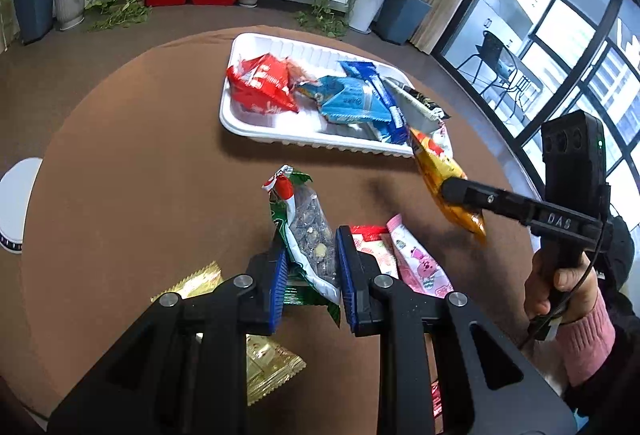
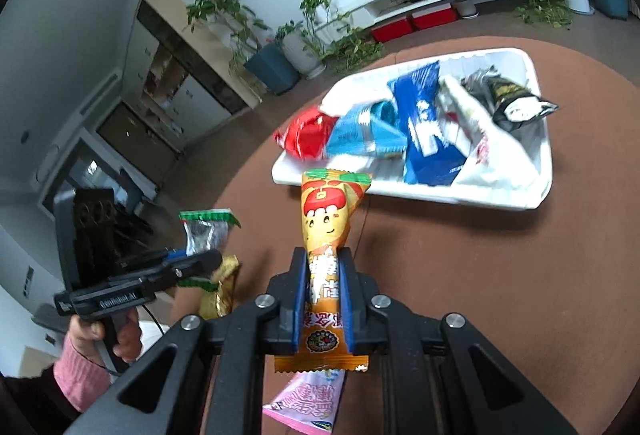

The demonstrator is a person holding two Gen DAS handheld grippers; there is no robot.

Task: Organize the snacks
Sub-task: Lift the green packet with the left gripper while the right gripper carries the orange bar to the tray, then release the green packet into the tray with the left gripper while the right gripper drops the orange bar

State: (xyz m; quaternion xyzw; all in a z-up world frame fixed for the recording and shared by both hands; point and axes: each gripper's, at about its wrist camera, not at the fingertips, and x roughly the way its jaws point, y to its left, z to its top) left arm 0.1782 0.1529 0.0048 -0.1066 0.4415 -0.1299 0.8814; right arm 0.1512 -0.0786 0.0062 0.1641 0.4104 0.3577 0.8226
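Several packets already sit in my white tray (image 1: 256, 123), both claws clamp one each, left claw (image 1: 310, 267) the seed bag (image 1: 310, 235), right claw (image 2: 322, 291) the orange snack (image 2: 326, 235), few left on the surface (image 1: 140, 155).

The left tongs (image 1: 310, 259) are clamped on a green-edged clear packet of nuts (image 1: 308, 235), held above the brown round surface (image 1: 140, 155); beneath them lie a gold packet (image 1: 264, 363) and a pink packet (image 1: 420, 263); at the right, the right tongs (image 1: 448, 191), gripped by a hand (image 1: 560, 283) in a pink sleeve (image 1: 588, 339), pinch an orange packet (image 1: 444, 175) near the corner of a white tray (image 1: 256, 131); the tray holds a red packet (image 1: 264, 85), blue packets (image 1: 356, 99) and a dark packet (image 1: 420, 101).
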